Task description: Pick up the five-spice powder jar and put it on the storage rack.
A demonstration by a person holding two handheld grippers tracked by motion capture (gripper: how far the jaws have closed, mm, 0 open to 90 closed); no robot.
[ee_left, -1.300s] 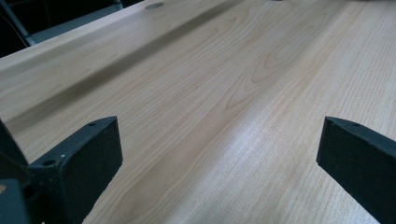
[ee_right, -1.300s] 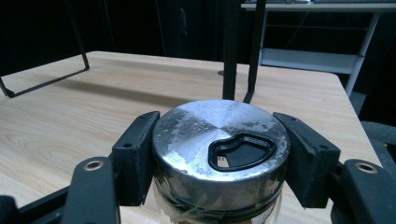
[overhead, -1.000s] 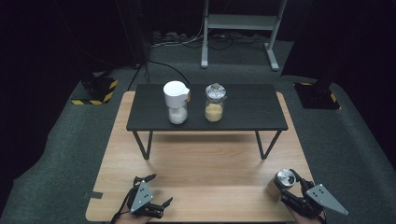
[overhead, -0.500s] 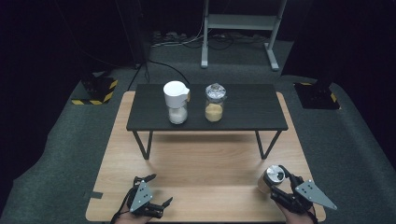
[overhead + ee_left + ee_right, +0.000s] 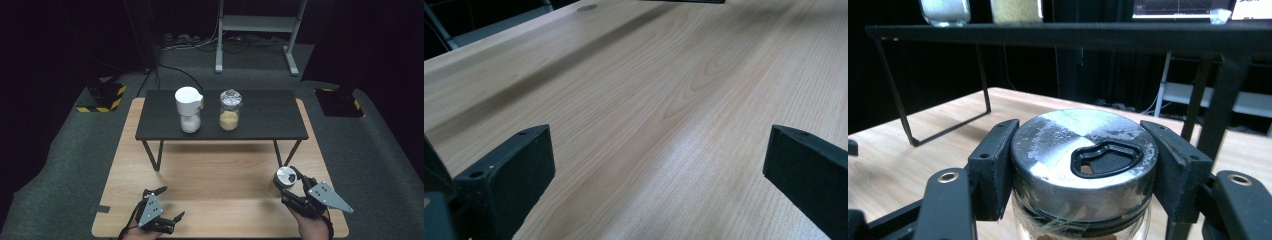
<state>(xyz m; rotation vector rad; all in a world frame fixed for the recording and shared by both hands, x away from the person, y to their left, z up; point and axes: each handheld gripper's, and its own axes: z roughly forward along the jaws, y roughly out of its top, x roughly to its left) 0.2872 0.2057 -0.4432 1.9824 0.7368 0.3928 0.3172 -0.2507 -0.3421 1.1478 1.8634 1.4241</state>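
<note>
A glass jar with a silver metal lid (image 5: pixel 285 176) (image 5: pixel 1083 150) stands on or just above the wooden table (image 5: pixel 220 175) at the near right. My right gripper (image 5: pixel 289 181) (image 5: pixel 1084 156) is shut on the jar just below its lid, one pad (image 5: pixel 997 165) on each side. The lid has a black pour opening. My left gripper (image 5: pixel 171 202) (image 5: pixel 659 165) rests low over the wood at the near left, open, with nothing between its jaws.
A low black shelf (image 5: pixel 265 122) stands on the far half of the table. On it are a white-lidded jar of white grains (image 5: pixel 188 110) and a foil-topped jar of tan grains (image 5: pixel 230 111). Dark floor surrounds the table.
My right gripper has carried the silver-lidded jar a little to the left and away from the front edge. The left gripper has stayed put.
</note>
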